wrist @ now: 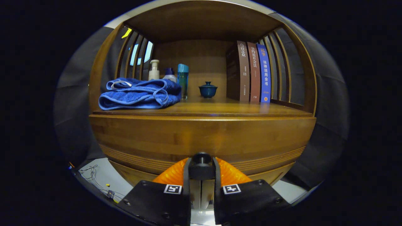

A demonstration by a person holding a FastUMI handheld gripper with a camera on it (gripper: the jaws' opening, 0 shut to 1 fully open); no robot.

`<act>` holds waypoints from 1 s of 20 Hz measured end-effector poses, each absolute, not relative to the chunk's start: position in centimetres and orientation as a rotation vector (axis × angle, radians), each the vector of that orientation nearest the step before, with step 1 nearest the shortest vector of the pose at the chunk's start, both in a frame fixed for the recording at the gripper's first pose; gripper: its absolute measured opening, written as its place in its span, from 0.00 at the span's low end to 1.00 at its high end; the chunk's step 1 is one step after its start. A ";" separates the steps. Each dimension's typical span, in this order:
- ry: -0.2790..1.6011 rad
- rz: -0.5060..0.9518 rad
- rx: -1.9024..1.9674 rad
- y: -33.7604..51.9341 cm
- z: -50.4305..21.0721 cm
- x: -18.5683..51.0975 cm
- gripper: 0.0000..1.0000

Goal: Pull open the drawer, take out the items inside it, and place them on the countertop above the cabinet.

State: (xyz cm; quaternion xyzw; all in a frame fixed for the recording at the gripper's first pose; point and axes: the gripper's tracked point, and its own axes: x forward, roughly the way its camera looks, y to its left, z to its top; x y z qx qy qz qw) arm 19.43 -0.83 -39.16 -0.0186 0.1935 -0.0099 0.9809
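Drawer (pixel 201 138) of the wooden cabinet, shut flush, front panel spanning wide just beyond the tool (pixel 201 171). Dark round knob (pixel 201 158) dead centre between the fingertips, both fingers closed against its sides, so pinching the knob. Pull axis straight back along the fingers, toward the holder; drawer's long side running crosswise to that line. Probably the pulling step, contents hidden behind the front. Above the drawer, the tabletop (pixel 220 108) inside the cabinet's open bay: folded blue towel (pixel 139 93) toward the left, pump bottle (pixel 154 70), smaller capped bottle (pixel 170 75) and teal bottle (pixel 182 80) behind it, small lidded teacup (pixel 208 89) near the middle, three upright books (pixel 252 72) at the right. Free wood in front of the teacup, likely room for whatever comes out.
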 end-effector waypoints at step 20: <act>0.389 -0.042 0.027 -1.1 -36.8 5.6 0.32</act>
